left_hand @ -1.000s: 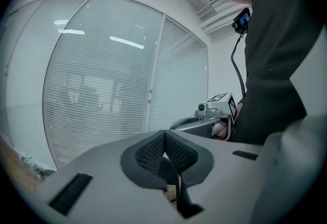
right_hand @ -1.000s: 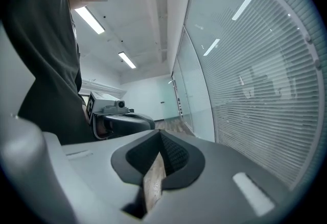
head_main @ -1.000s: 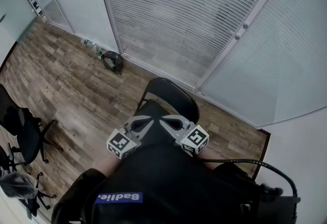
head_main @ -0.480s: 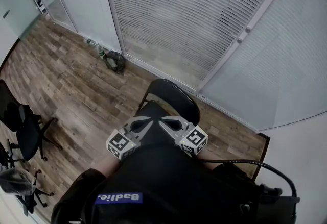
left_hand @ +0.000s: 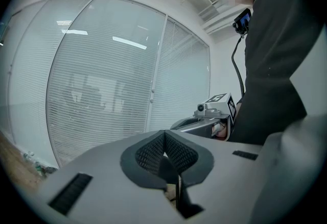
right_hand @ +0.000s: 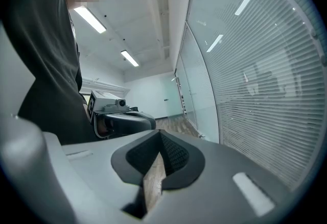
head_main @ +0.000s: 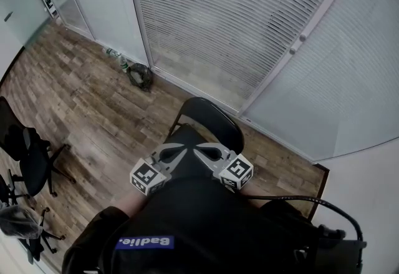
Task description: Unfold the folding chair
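A black folding chair [head_main: 211,120] stands on the wood floor in front of the person, its rounded backrest toward the glass wall and its seat [head_main: 184,139] partly hidden under the grippers. In the head view my left gripper [head_main: 179,151] and right gripper [head_main: 199,151] are held close to the person's chest above the seat, tips angled toward each other. Both are shut with nothing between the pads. The left gripper view shows its shut jaws [left_hand: 164,152] and the right gripper [left_hand: 205,121] beside them. The right gripper view shows its shut jaws [right_hand: 160,149] and the left gripper [right_hand: 123,117].
A glass wall with blinds [head_main: 237,10] runs behind the chair. A black bag [head_main: 139,75] and bottles [head_main: 116,57] lie at its foot. Black office chairs [head_main: 25,157] stand at the left edge. A cable [head_main: 312,201] hangs at the person's right side.
The head view has shifted slightly. The grippers and the chair have kept their places.
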`<move>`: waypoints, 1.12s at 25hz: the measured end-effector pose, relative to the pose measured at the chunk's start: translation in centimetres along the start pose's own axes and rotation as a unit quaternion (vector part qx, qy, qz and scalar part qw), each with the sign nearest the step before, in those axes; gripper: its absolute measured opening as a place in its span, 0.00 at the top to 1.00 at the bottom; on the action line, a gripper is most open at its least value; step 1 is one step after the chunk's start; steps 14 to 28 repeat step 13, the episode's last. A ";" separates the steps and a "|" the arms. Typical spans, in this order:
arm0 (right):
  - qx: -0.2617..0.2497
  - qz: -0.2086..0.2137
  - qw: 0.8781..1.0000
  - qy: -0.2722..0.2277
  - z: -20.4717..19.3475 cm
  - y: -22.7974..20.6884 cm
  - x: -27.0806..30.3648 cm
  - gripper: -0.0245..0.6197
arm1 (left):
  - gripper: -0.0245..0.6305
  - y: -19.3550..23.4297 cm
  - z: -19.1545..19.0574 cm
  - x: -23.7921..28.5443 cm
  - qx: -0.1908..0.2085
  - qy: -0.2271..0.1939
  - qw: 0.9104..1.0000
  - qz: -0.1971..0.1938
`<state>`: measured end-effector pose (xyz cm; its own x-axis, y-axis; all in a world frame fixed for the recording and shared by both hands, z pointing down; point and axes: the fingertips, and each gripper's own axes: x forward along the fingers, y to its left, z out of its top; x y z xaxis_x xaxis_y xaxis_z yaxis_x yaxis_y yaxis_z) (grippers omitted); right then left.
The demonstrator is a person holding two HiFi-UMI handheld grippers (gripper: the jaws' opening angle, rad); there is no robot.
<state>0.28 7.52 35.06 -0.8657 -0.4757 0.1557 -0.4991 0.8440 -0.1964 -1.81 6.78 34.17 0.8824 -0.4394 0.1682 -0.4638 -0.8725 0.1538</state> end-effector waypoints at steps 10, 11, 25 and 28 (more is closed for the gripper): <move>0.001 0.003 1.000 0.005 0.1 -0.3 0.3 0.96 | 0.95 0.5 0.0 0.1 -0.002 0.001 1.000 0.002; 0.002 0.003 1.000 0.005 0.0 -0.3 0.3 0.96 | 0.95 0.5 -0.1 0.2 -0.002 0.001 1.000 0.002; 0.001 0.003 1.000 0.006 -0.2 -0.5 0.3 0.96 | 0.95 0.7 -0.3 0.3 -0.002 0.001 1.000 0.003; 0.001 0.003 1.000 0.006 -0.2 -0.5 0.3 0.96 | 0.95 0.7 -0.3 0.3 -0.002 0.001 1.000 0.003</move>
